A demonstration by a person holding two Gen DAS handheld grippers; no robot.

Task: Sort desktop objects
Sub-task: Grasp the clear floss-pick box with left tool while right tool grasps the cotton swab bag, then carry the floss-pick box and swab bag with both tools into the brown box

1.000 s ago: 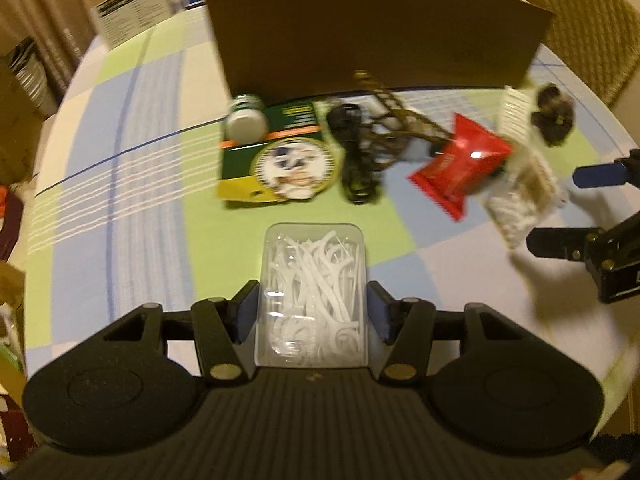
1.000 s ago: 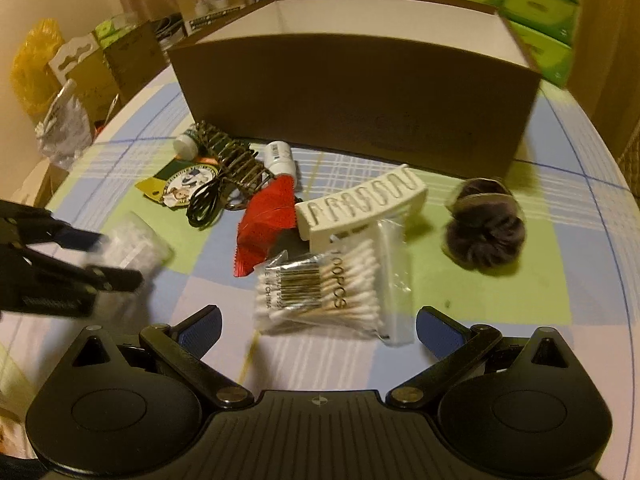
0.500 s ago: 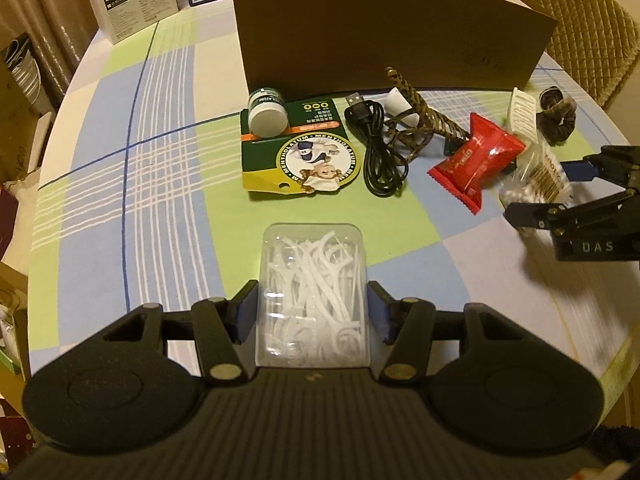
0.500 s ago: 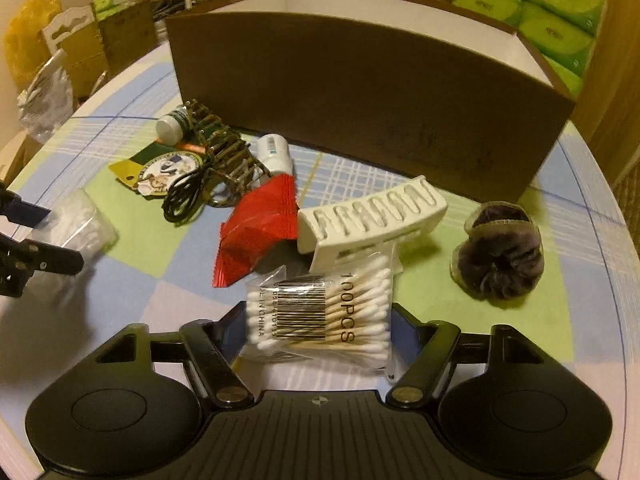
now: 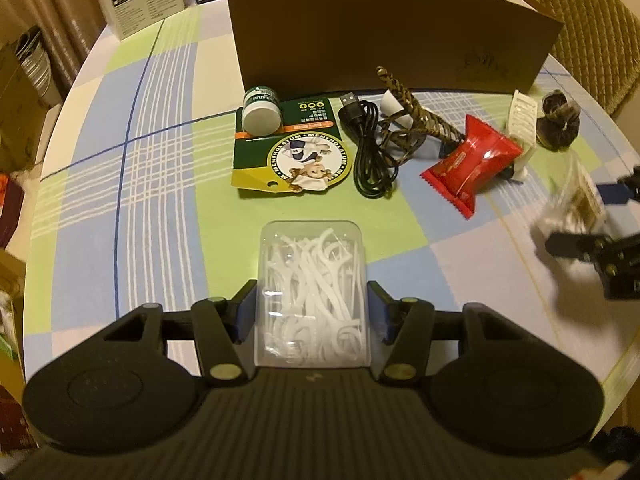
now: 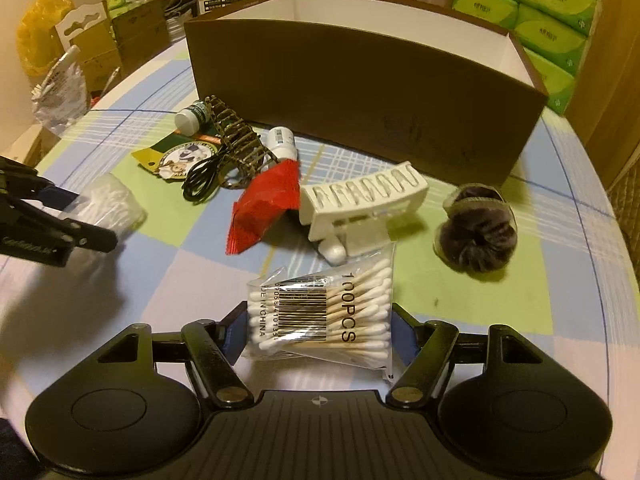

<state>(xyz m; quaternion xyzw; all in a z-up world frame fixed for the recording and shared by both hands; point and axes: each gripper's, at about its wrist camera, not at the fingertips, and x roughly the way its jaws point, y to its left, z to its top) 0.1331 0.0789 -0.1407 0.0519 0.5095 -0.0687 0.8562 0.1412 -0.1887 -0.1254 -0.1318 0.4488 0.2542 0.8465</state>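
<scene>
Now | left gripper (image 5: 312,312) clamps floss box (image 5: 314,288) | right gripper (image 6: 318,332), just closed, grips swab bag (image 6: 320,316) | bare tablecloth (image 5: 100,184) leftward

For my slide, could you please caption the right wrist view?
Right gripper closed on a cotton swab bag, brown box behind.

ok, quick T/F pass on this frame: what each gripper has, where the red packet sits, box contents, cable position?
1. The left gripper is closed on the clear box of floss picks. True.
2. The right gripper is empty. False: its jaws have just closed on the bag of cotton swabs.
3. The red packet lies in the brown cardboard box. False: it lies on the tablecloth in front of the box.
4. The black USB cable lies right of the green Mentholatum card in the left wrist view. True.
5. The white hair clip is held. False: it rests on the table.
</scene>
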